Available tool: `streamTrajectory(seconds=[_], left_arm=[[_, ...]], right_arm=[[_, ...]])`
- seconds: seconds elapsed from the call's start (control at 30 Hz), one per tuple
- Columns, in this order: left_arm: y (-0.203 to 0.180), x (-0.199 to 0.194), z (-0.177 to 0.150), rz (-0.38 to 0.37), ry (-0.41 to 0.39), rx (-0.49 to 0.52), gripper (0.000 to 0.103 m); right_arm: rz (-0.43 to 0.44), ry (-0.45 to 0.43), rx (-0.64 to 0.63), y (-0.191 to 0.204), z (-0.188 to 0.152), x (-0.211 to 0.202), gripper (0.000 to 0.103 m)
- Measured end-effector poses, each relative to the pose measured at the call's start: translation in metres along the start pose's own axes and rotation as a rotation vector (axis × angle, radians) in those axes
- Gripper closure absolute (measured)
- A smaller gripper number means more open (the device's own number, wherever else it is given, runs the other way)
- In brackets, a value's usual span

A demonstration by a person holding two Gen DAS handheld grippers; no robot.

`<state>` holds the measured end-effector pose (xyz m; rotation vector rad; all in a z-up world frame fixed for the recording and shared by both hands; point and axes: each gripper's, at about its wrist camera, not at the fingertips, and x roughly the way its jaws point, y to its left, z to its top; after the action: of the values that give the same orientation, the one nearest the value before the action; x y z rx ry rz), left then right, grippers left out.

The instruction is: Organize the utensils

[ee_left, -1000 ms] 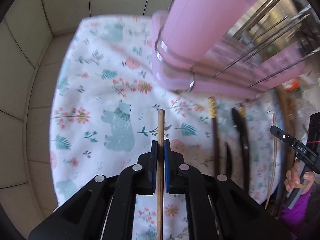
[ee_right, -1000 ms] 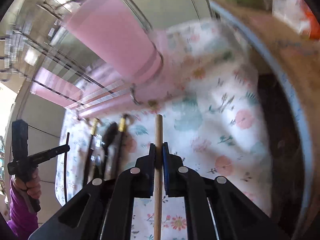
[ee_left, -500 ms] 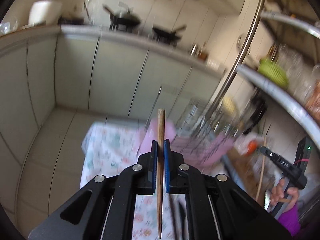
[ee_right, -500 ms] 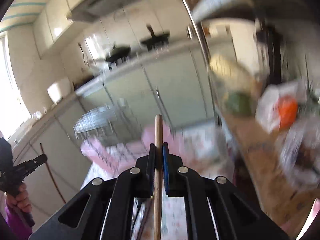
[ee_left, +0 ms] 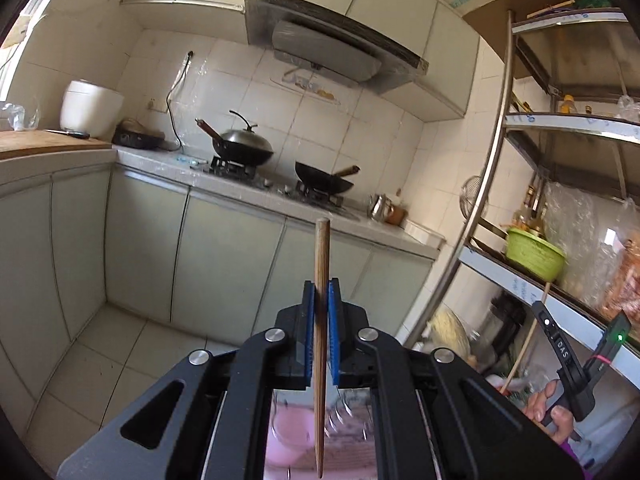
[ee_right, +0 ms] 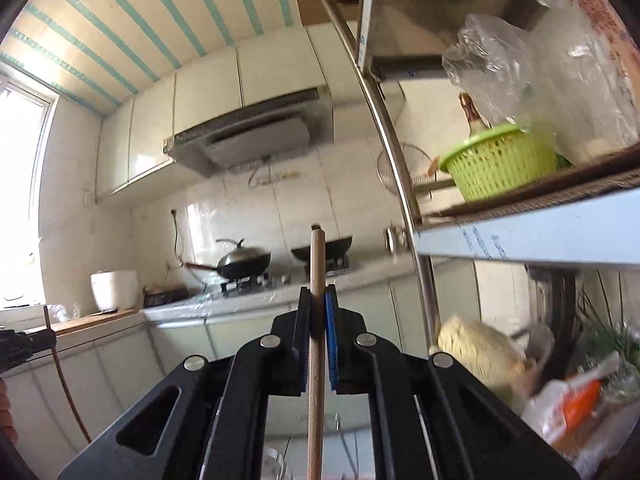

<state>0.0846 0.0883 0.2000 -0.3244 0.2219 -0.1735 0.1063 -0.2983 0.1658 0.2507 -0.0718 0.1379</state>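
While level, left hand-held gripper (ee_left: 320, 300) clamps upright chopstick (ee_left: 321, 320).

"DAS" on the right hand-held gripper (ee_left: 562, 354), in white letters

— Where does the left wrist view look from?
— From just behind its own gripper, facing about level across the kitchen toward the stove (ee_left: 280, 184), which stands well off. The range hood (ee_left: 328, 52) hangs above the stove, and the metal shelf rack (ee_left: 560, 208) rises to the right of it.

— And the right wrist view?
— Also level, toward the same stove (ee_right: 280, 276), farther off and left of centre. The shelf rack (ee_right: 520, 232) is close, right of the stove.

— What do both views share?
— Stove, hood (ee_right: 256, 136), rack, and the green basket (ee_left: 534, 254) (ee_right: 500, 160) right of the stove.
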Motion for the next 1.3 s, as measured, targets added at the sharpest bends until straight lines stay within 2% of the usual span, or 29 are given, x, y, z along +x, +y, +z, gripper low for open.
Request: streamTrajectory(seconds=[0.17,0.33,0.5,0.63,0.83,1.0,1.07,1.17,1.23,1.3], left_arm=[[0.002,0.032,0.003,0.040,-0.021,0.019,0.097],[0.004,0.065,-0.016,0.064,0.017,0.065,0.097],[0.012,0.092,-0.044,0.067,0.135,0.074,0.097],[0.024,0.111,-0.067,0.062,0.240,0.043,0.097],[0.034,0.123,-0.093,0.055,0.337,0.020,0.097],[0.031,0.125,-0.103,0.058,0.352,0.043,0.097],[0.031,0.127,-0.105,0.059,0.371,0.035,0.096],[0.035,0.127,-0.102,0.057,0.390,0.000,0.091],[0.039,0.122,-0.097,0.060,0.374,-0.028,0.085],[0.042,0.115,-0.092,0.065,0.357,-0.045,0.082]], right_arm=[[-0.032,-0.036,-0.047,0.001,-0.013,0.033,0.097],[-0.052,0.008,-0.048,-0.004,-0.040,0.055,0.097],[-0.069,0.165,-0.014,-0.016,-0.073,0.073,0.096],[-0.079,0.286,0.008,-0.026,-0.098,0.081,0.096],[-0.075,0.346,0.018,-0.029,-0.112,0.077,0.096],[-0.066,0.421,-0.002,-0.026,-0.112,0.080,0.095],[-0.056,0.481,0.007,-0.027,-0.116,0.085,0.087],[-0.048,0.516,0.017,-0.031,-0.117,0.085,0.073],[-0.047,0.509,0.020,-0.033,-0.113,0.079,0.069],[-0.050,0.502,0.023,-0.036,-0.108,0.073,0.069]])
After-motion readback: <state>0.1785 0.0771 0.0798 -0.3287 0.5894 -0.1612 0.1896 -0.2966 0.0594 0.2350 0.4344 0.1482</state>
